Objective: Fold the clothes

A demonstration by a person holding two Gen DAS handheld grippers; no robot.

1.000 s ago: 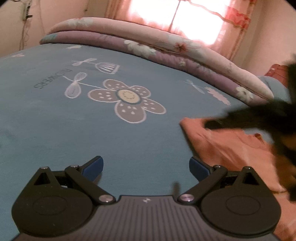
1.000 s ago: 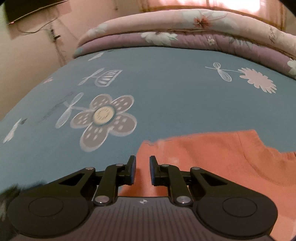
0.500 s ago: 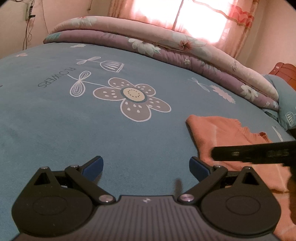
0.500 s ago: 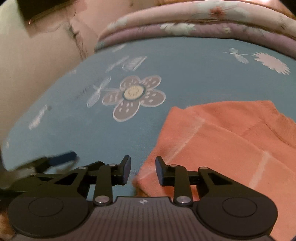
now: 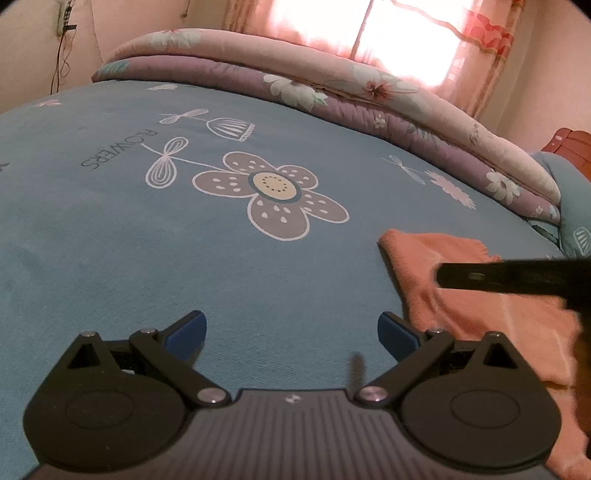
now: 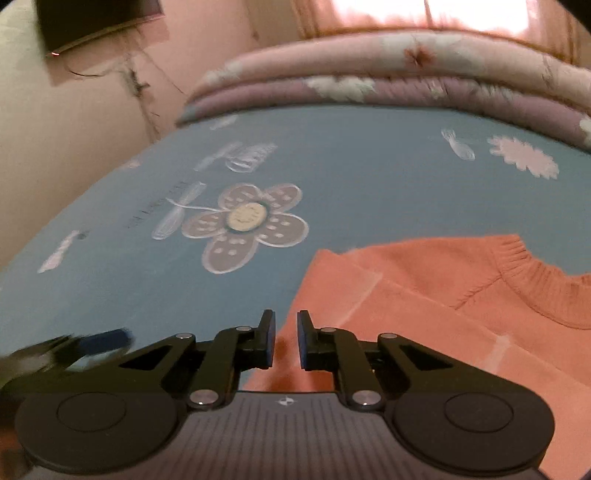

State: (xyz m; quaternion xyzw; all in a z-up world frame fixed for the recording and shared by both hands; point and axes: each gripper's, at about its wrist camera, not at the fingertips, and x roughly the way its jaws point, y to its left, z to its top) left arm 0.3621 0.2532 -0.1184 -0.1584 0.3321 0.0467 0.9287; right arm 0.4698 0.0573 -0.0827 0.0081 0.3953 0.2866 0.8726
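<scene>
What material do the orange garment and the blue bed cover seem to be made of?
Orange garment: apparently knitted yarn, matte; the collar shows ribbing and a seam has visible stitches. Blue bed cover: looks like soft, matte woven or brushed cloth with printed flowers; the exact fibre cannot be told.

Below me lay a blue bedsheet point(image 5: 110, 236) printed with a big grey flower point(image 5: 273, 194) and the word FLOWERS point(image 5: 117, 153). Behind it sat a folded floral quilt point(image 5: 332, 92), under a bright curtained window point(image 5: 369, 26).
</scene>
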